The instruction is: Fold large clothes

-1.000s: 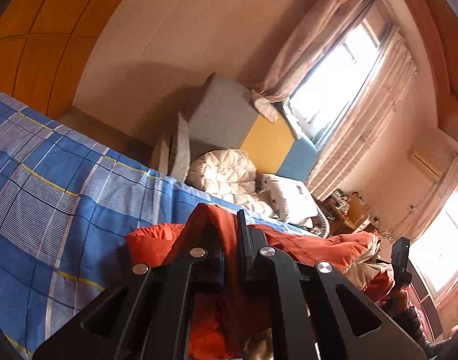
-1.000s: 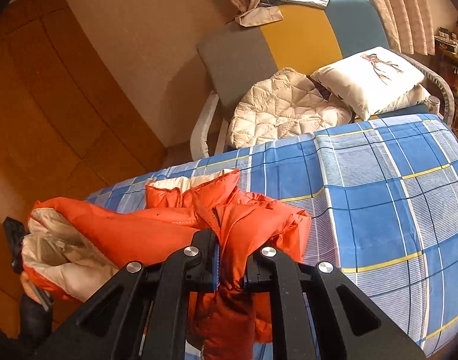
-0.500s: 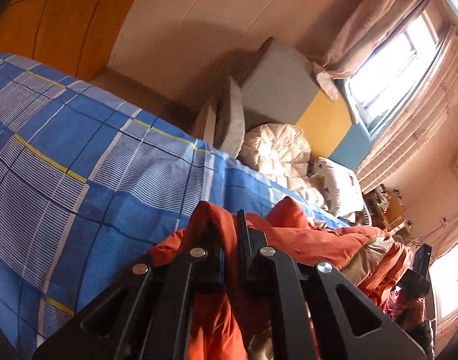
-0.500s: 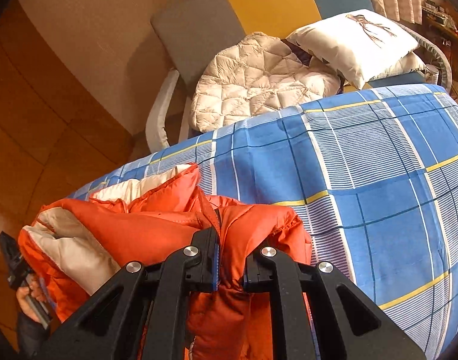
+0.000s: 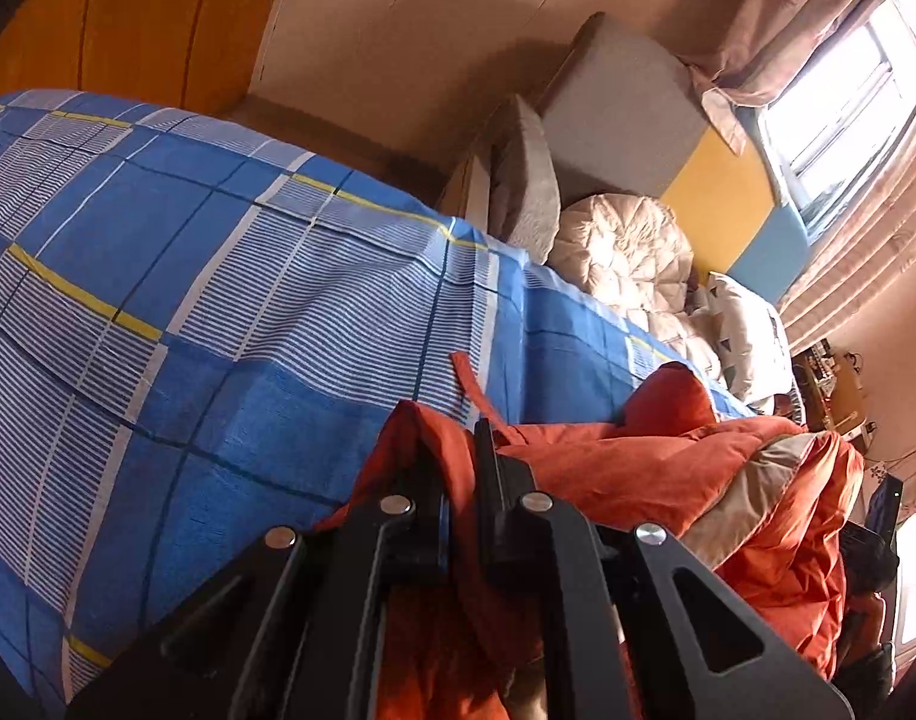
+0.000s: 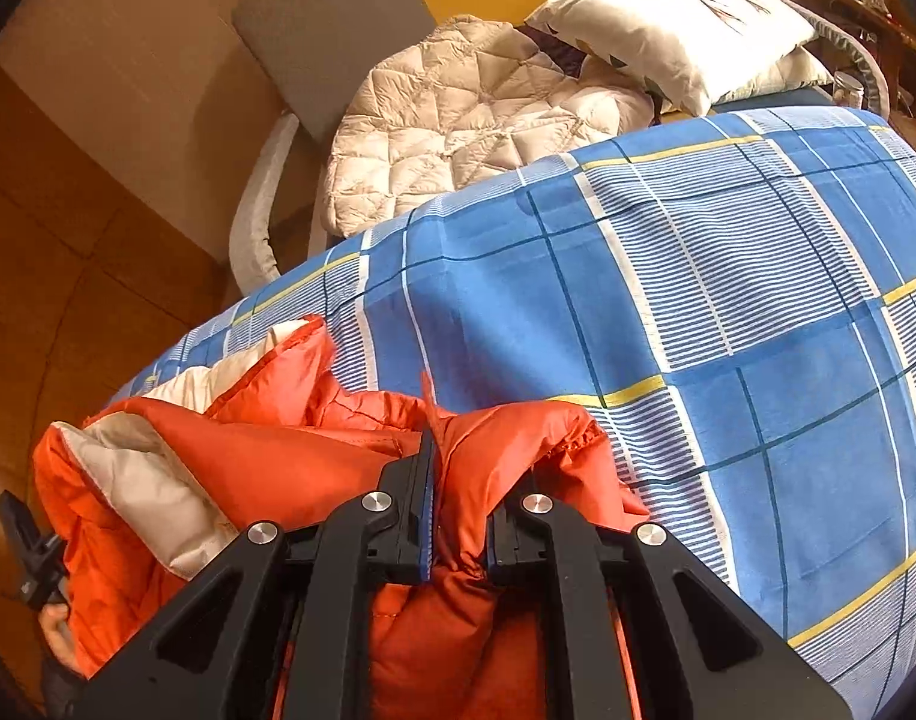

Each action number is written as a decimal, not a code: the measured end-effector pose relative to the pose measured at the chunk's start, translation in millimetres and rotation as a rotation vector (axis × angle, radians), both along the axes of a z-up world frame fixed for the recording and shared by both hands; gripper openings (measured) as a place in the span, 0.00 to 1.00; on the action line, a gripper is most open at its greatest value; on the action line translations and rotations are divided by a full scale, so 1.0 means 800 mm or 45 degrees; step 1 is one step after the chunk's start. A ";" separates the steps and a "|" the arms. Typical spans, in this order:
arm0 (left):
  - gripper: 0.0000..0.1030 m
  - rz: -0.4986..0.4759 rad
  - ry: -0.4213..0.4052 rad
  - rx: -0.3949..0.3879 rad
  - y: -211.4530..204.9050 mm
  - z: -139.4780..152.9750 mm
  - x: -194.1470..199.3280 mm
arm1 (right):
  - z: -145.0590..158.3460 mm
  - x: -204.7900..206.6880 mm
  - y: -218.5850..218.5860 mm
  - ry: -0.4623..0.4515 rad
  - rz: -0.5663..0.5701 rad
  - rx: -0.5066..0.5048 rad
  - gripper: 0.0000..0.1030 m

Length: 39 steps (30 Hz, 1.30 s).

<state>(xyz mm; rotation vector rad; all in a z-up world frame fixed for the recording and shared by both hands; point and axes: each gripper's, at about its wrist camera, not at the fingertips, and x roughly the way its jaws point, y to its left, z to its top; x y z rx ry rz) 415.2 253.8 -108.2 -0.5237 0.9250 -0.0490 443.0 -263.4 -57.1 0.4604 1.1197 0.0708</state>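
The jacket (image 6: pixel 266 468) lies on the bed (image 6: pixel 728 300), at its near edge, bunched around both grippers. In the right wrist view, the right gripper (image 6: pixel 458 480) sits at 6 o'clock with jacket fabric between its fingers; the rest of the jacket spreads toward 8 o'clock, where the left gripper (image 6: pixel 29 546) shows at its far end. Behind the bed, at 12 o'clock, a quilt (image 6: pixel 470 120) lies on a sofa (image 6: pixel 332 30), with a pillow (image 6: pixel 680 24) to its right at 1 o'clock.
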 end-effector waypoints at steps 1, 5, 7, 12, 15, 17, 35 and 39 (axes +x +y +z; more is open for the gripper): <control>0.09 0.001 0.003 0.003 -0.001 0.000 0.001 | -0.003 0.002 -0.001 0.012 -0.007 0.008 0.10; 0.10 0.000 -0.015 0.031 -0.004 0.010 -0.003 | -0.003 0.005 -0.001 0.027 -0.011 0.017 0.12; 0.11 0.000 -0.020 0.020 -0.003 0.014 -0.005 | 0.000 0.005 -0.005 0.028 -0.020 0.050 0.15; 0.15 0.015 -0.038 0.010 -0.001 0.026 -0.011 | 0.012 0.004 -0.004 0.010 -0.027 0.084 0.29; 0.21 0.015 -0.045 0.004 0.000 0.033 -0.014 | 0.020 0.003 -0.005 -0.008 -0.038 0.126 0.43; 0.27 0.018 -0.051 -0.009 0.002 0.038 -0.016 | 0.027 0.004 -0.005 -0.019 -0.047 0.133 0.47; 0.83 0.038 -0.161 -0.149 0.009 0.095 -0.035 | 0.124 -0.030 -0.014 -0.297 -0.070 0.095 0.74; 0.90 0.086 -0.232 -0.098 0.018 0.121 -0.047 | 0.129 -0.042 0.025 -0.311 0.074 -0.001 0.68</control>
